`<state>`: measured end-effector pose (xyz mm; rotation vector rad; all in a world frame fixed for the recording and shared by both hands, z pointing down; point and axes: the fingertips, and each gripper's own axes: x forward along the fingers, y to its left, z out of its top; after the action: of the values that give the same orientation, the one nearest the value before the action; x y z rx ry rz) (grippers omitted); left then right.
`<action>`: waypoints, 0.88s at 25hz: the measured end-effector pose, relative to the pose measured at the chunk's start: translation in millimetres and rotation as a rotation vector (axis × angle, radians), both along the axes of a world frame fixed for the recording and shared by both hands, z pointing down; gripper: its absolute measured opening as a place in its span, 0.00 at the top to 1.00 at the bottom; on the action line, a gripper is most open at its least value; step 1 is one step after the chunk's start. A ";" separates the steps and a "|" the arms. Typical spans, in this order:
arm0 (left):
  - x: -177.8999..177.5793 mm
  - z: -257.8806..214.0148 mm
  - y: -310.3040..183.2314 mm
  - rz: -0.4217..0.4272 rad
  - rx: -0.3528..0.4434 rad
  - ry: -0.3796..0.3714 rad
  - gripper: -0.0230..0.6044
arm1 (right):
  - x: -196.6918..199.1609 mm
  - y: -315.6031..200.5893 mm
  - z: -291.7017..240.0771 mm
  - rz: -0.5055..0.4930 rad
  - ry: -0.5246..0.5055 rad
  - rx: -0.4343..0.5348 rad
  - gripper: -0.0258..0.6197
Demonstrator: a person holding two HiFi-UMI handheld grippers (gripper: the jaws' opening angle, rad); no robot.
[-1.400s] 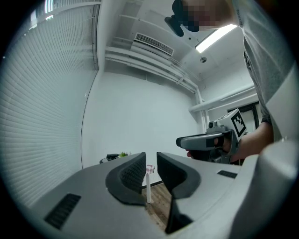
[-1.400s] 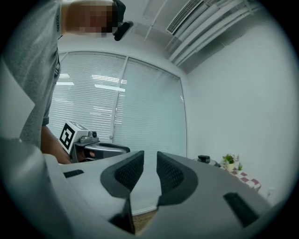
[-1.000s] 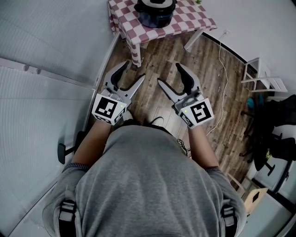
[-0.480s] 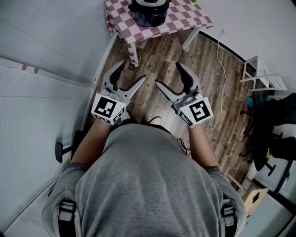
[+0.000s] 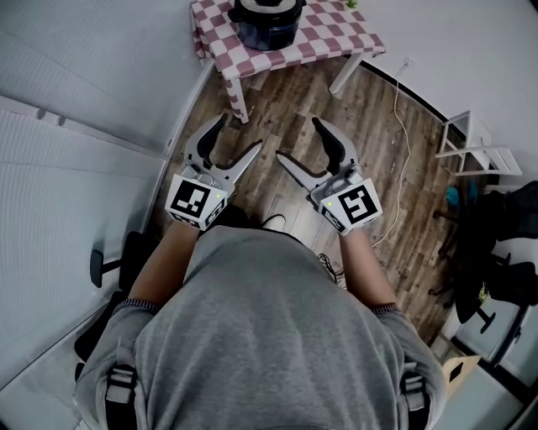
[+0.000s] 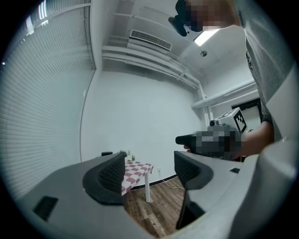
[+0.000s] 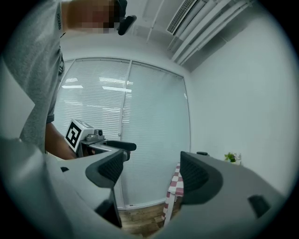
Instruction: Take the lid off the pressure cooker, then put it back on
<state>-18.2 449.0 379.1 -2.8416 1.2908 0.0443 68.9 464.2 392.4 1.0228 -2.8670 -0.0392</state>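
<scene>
The task is only at its approach step: the pressure cooker (image 5: 267,21) stands on the table (image 5: 336,35) with the red and white checked cloth, at the top of the head view, and its lid (image 5: 267,5) seems to sit on it, not yet taken off. The person stands on the wooden floor (image 5: 370,126), well apart from the table, and both tools point level towards it. The left hand-held gripper (image 5: 239,133) has its jaws wide; they have just been opening, and nothing is between them: in its own view only the far table and the floor show through the gap. The right hand-held gripper (image 5: 298,138) is the same, with jaws wide after just opening and nothing between them. I judge that the next move calls for coming close to the table first, then bringing the open jaws to the lid, probably to its handle, which is too small here to make out. By count there are one pressure cooker, one lid, one table, two hand-held grippers, one small green plant (image 7: 231,157) on the table, and one white cable (image 5: 402,109) on the floor
</scene>
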 end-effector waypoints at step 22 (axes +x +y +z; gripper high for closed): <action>-18.9 9.0 -161.5 0.012 -0.008 0.000 0.43 | -18.2 -158.7 6.3 0.011 0.046 -0.023 0.36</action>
<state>-37.2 287.5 388.1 -2.8563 1.2774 0.0390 50.7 305.5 398.7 1.0200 -2.8142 -0.0281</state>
